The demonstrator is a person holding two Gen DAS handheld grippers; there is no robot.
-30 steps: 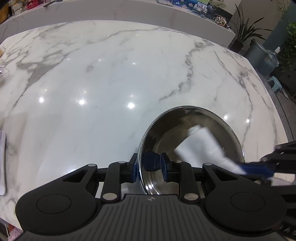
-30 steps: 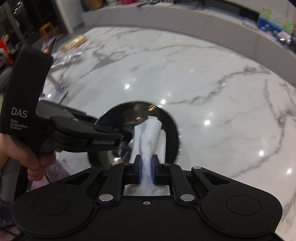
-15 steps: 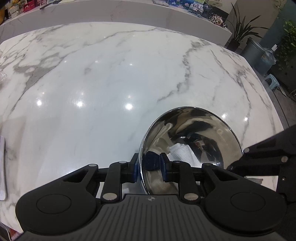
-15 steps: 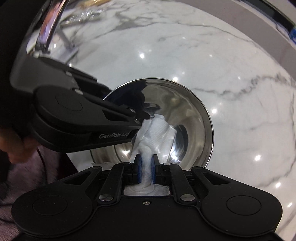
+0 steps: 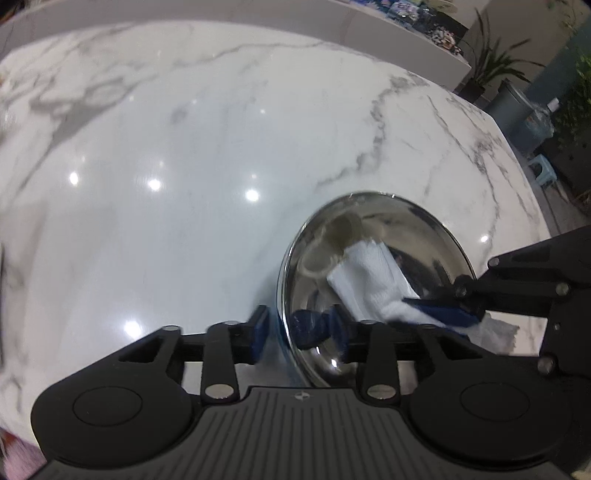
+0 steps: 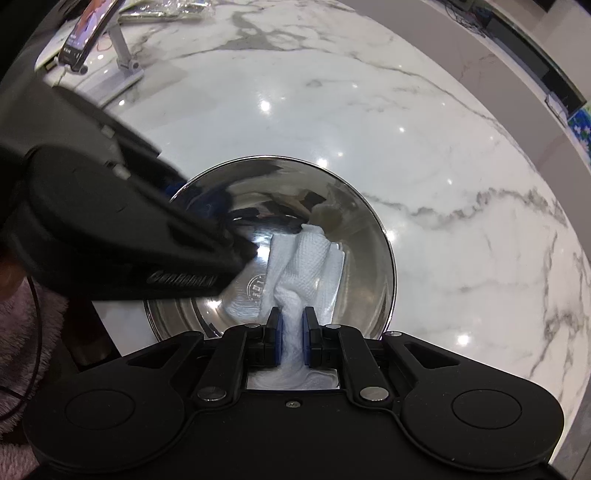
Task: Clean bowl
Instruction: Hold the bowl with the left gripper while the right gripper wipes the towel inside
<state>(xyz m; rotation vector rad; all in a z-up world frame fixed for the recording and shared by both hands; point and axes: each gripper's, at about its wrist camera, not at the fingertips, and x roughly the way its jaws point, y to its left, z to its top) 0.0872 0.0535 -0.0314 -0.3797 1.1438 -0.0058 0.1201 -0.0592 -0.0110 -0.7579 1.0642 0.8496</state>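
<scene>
left claw clamps the bowl rim; right claw grips the paper towel against a brown smear; pressing harder could slip the thin rim free onto the worktop

Left wrist view close behind bowl rim, facing across marble table, right wrist view close above, looking into bowl, both share bowl, cloth, table

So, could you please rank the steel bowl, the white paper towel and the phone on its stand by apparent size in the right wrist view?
1. steel bowl, largest.
2. white paper towel, clearly smaller, inside the bowl.
3. phone, smallest as seen, though it sits far off, so its true size is unsure.
</scene>
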